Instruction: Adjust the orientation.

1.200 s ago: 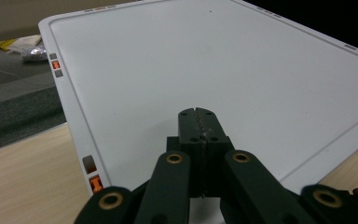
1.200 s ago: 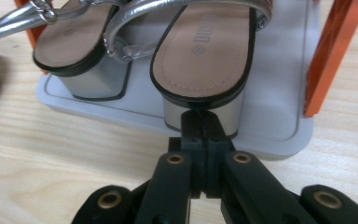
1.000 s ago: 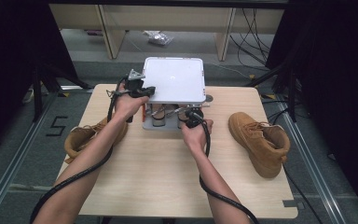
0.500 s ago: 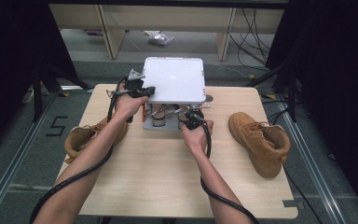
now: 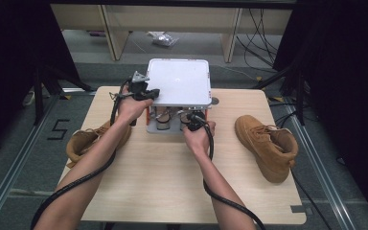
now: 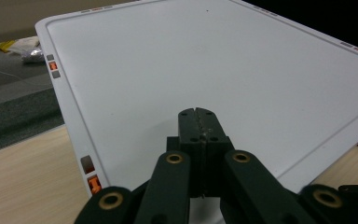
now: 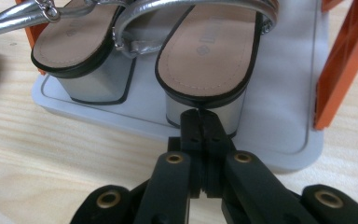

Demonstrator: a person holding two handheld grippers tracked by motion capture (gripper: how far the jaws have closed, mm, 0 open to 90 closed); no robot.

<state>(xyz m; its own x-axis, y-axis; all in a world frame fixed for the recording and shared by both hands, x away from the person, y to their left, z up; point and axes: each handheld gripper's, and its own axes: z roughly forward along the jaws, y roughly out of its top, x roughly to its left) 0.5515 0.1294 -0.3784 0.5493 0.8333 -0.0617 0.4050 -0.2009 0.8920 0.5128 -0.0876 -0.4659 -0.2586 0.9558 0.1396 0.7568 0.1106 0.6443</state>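
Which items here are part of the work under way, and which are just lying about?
In the job:
- small shoe rack, white top shelf, left gripper shut over it
- silver block-heel sandals on the rack's lower tray, right gripper shut at one heel

Lying about:
- tan boot on the table's right side
- second tan boot at the left edge
- crumpled wrapper on the floor beyond

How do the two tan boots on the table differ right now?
The left boot lies at the table's left edge, partly hidden behind the person's left forearm; the right boot lies in the open near the right edge, fully visible. The right boot shows its laces and open collar; the left boot's cannot be seen. Both are tan lace-up ankle boots.
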